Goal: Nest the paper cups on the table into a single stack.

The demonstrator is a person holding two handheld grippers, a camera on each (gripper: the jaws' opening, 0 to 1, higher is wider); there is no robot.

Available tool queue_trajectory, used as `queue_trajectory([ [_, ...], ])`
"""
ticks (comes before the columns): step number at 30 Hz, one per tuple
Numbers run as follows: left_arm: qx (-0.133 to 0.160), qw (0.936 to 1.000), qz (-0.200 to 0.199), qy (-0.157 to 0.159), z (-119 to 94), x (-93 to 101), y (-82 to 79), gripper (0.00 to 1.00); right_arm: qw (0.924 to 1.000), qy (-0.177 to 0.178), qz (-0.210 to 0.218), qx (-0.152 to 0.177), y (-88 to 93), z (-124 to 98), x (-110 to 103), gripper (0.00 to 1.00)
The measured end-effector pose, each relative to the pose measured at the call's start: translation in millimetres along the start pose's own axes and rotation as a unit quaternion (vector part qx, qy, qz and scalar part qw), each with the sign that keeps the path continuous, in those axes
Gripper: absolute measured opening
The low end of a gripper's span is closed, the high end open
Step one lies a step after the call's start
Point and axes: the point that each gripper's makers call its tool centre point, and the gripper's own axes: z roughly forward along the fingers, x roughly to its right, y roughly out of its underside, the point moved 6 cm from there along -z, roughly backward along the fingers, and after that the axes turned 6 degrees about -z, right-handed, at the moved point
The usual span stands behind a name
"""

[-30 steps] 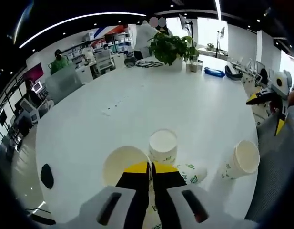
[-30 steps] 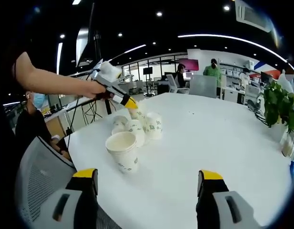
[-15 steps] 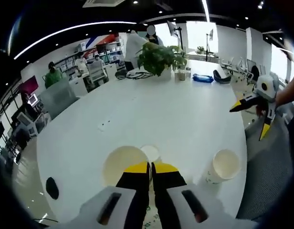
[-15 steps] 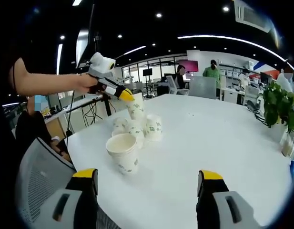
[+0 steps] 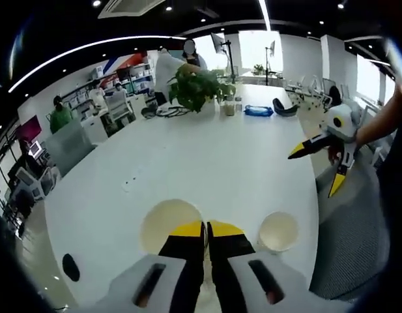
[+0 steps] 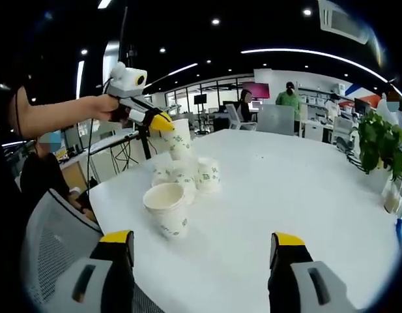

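Left claw clenched on the rim of a paper cup, held up in the air above the cup pile on the white bench. Right claw released, wide apart, holding nothing. One lone cup upright near the pile.

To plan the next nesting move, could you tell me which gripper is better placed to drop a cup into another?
The left gripper: it is shut on a lifted paper cup above the cup cluster. The right gripper is open and empty, apart from the upright cup.
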Motion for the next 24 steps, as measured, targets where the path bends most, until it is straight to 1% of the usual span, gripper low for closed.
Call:
queue_trajectory([
  [5, -0.001, 0.9999, 0.007, 0.01, -5, 12.6, -0.6, 0.0, 1.0, 0.0, -0.001, -0.002, 0.6, 0, 0, 0.87],
  [12, 0.0, 0.9995, 0.015, 0.027, -11, 35.8, -3.9, 0.0, 1.0, -0.002, -0.005, -0.006, 0.6, 1, -2, 0.87],
  [24, 0.004, 0.9976, 0.031, 0.062, -14, 75.8, -13.6, 0.0, 0.9999, -0.004, -0.007, -0.008, 1.4, 1, -3, 0.87],
])
